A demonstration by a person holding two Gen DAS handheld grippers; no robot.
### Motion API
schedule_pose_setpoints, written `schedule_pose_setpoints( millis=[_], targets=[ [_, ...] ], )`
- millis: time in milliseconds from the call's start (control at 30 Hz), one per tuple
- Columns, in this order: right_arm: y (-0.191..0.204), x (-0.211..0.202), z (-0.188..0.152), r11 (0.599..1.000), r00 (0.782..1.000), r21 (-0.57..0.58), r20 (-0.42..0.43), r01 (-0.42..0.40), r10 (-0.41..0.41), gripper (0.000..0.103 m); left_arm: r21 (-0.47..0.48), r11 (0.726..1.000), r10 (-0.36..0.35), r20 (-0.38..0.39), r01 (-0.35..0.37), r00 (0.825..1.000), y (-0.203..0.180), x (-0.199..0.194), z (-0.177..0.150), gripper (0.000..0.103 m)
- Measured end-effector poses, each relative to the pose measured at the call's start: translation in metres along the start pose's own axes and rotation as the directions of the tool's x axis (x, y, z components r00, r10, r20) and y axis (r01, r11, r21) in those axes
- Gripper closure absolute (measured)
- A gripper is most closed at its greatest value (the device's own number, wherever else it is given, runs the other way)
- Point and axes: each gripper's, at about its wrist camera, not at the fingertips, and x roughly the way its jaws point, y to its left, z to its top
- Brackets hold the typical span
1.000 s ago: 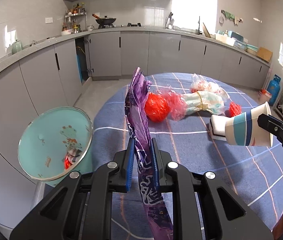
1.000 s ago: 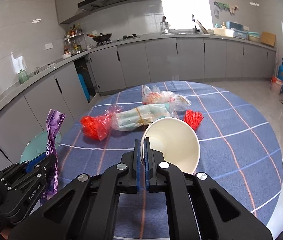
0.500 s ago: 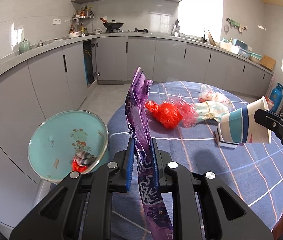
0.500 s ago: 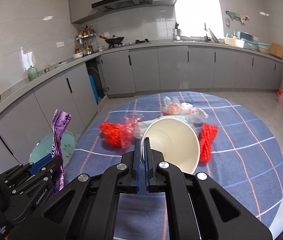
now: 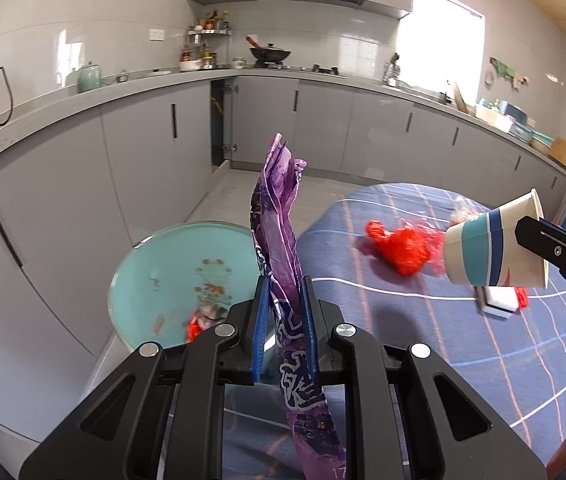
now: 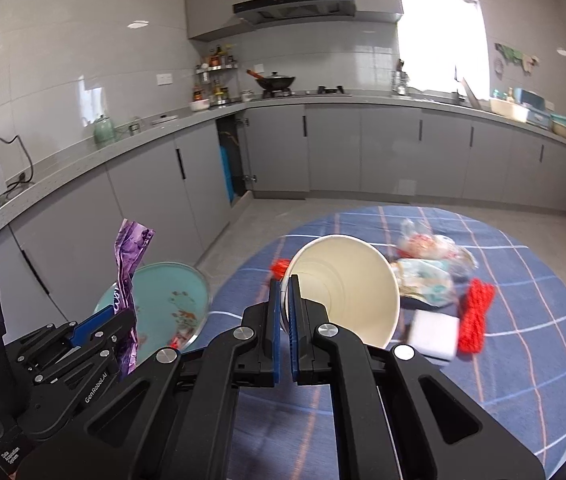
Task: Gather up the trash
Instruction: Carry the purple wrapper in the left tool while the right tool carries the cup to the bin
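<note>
With the left gripper [image 5: 285, 320] fingers squeezed tight on the long purple plastic wrapper [image 5: 281, 240] and the right gripper [image 6: 284, 312] fingers pinching the white paper cup [image 6: 347, 292] rim, both needed to be right above the round teal bin [image 5: 171, 276], just ahead of the left fingers, before letting go.

Between our left claw's blue pads [image 5: 263, 328] we see a purple wrapper [image 5: 279, 224] with white print, and rightward a white cup [image 5: 495, 252] banded blue and teal above blue checked cloth [image 5: 423, 320].
</note>
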Motion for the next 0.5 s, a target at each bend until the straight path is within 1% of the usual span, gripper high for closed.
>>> schedule_pose_setpoints(
  millis=[333, 500],
  targets=[
    [0.055, 0.024, 0.013, 0.994, 0.996, -0.065, -0.018, -0.083, 0.082, 0.098, -0.08, 0.994, 0.067, -0.013, -0.068, 0.998, 0.056, 0.009, 0.006, 0.087],
    [0.078, 0.037, 0.017, 0.989, 0.993, -0.09, -0.027, -0.119, 0.117, 0.098, -0.105, 0.99, 0.092, -0.02, -0.093, 0.996, 0.076, 0.016, 0.011, 0.087]
  ],
)
